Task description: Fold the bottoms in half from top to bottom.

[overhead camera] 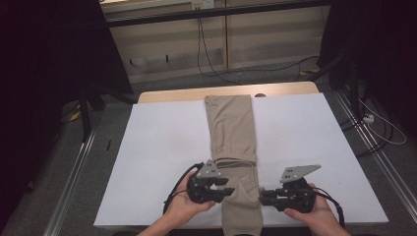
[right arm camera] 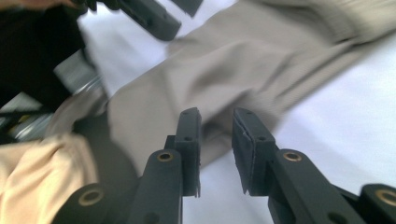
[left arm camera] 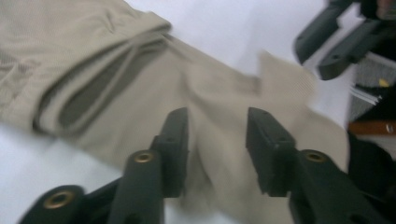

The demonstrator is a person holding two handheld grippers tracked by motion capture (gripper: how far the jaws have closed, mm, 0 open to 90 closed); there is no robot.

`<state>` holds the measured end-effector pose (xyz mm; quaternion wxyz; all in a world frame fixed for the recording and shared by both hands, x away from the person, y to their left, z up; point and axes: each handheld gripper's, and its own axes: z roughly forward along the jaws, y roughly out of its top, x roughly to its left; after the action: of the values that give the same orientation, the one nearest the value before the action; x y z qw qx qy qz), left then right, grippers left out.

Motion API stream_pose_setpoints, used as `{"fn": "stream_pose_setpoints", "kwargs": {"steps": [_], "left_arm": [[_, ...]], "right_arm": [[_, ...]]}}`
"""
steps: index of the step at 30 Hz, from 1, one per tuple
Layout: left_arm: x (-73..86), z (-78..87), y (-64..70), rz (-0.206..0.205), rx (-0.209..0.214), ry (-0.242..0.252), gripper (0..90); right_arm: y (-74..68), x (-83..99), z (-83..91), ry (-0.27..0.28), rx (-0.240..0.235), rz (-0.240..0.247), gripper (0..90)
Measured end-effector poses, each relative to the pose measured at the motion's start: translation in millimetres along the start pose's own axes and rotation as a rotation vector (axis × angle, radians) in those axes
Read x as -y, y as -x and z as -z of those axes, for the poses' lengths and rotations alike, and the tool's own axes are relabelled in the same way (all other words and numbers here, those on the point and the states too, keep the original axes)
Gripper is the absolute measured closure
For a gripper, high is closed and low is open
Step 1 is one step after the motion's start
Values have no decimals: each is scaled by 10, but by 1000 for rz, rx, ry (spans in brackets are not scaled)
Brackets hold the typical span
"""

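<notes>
Khaki trousers (overhead camera: 231,132), already folded lengthwise into a narrow strip, are laid down the middle of the white tabletop (overhead camera: 162,147). Both the left hand-held gripper (overhead camera: 227,187) and right hand-held gripper (overhead camera: 261,194) are held agape at the near end; nothing is yet gripped, and crosswise folding appears outstanding.

We have bare white sheet (overhead camera: 162,147) open at nine and three o'clock of the trousers (overhead camera: 231,128). Toward six o'clock the left gripper (overhead camera: 227,187) and right gripper (overhead camera: 261,194) crowd the trousers, jaws parted.
</notes>
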<state>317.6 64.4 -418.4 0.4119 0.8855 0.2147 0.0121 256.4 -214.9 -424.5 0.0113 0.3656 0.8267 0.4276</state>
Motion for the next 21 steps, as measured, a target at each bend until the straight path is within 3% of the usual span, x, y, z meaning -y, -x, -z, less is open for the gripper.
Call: {"fn": "stream_pose_setpoints", "kwargs": {"steps": [2,4,6,7,8,9,10,11,14,16,19,21], "left_arm": [[-123,-210,-110,4,-16,-9,554],[-161,-349,-149,16,2,-27,495],[-166,-409,-149,11,6,-48,508],[-142,-495,-114,1,-4,-86,529],[-120,-512,-89,-10,9,-106,602],[-107,-499,-52,-36,-11,-103,683],[-107,-471,-42,-51,15,-121,761],[-97,-436,-18,-34,39,-106,860],[-34,-293,77,-24,60,-74,886],[22,-173,170,-38,76,-57,889],[123,-3,318,-49,98,-28,888],[210,84,408,-65,110,-26,887]], "right_arm": [[73,-11,56,40,26,-24,732],[145,-34,86,62,51,-36,732],[209,-48,58,64,73,-58,675],[242,-53,20,58,76,-73,659],[263,-56,-20,49,75,-80,653],[272,-59,-62,37,71,-76,630],[270,-59,-103,25,64,-80,605],[259,-54,-141,14,57,-85,600],[191,-36,-207,-14,38,-70,606],[135,-41,-200,-11,19,-46,619],[31,-30,-215,-28,-40,-11,686],[-63,-11,-249,-50,-76,25,849]]}}
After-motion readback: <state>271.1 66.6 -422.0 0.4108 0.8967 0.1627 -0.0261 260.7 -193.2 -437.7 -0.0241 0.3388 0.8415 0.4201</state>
